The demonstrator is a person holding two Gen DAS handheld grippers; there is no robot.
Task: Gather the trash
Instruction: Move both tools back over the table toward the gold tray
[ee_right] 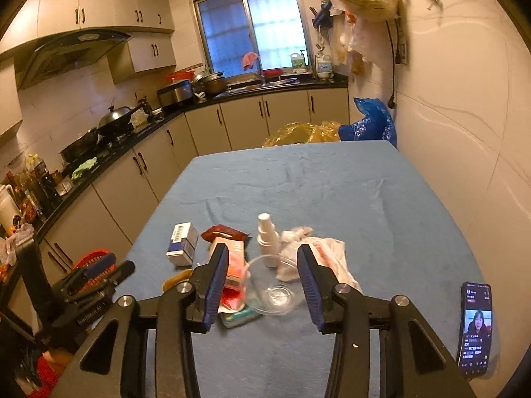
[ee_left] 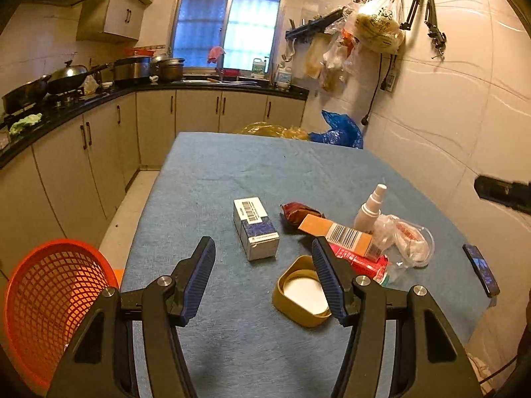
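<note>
left wrist view:
left gripper [ee_left: 264,278]: jaws apart, nothing between the pads, hovering over the blue tablecloth [ee_left: 232,172]
trash pile: centre to 3 o'clock of frame; white box [ee_left: 255,229] with barcode at 12 of the fingers, gold lid [ee_left: 300,298] touching-close by the right finger at 3, orange carton [ee_left: 338,233] lying on a red packet [ee_left: 361,262], dark red wrapper [ee_left: 297,214], spray bottle [ee_left: 370,209], crumpled plastic bag [ee_left: 405,235]
orange basket [ee_left: 49,305]: 8 o'clock, off the table's edge, likely the bin
phone [ee_left: 481,268]: 3 o'clock at table edge, not trash

right wrist view:
right gripper [ee_right: 262,285]: jaws parted, not pressing on anything; clear plastic cup [ee_right: 272,285] lies on its side between them
left gripper seen here [ee_right: 99,275]: 9 o'clock, the basket behind it
step tip: cup looks thin and slick, so centre it between the pads and close gently on the rim; keep clear of the spray bottle [ee_right: 267,238] at 12, it looks easy to tip
reach: carry goes toward 9 o'clock to the basket

writing:
box: barcode only, print too small to read
carton: barcode, no legible brand
bag: red print, unreadable
phone screen [ee_right: 474,328]: video playing, text too small
</note>
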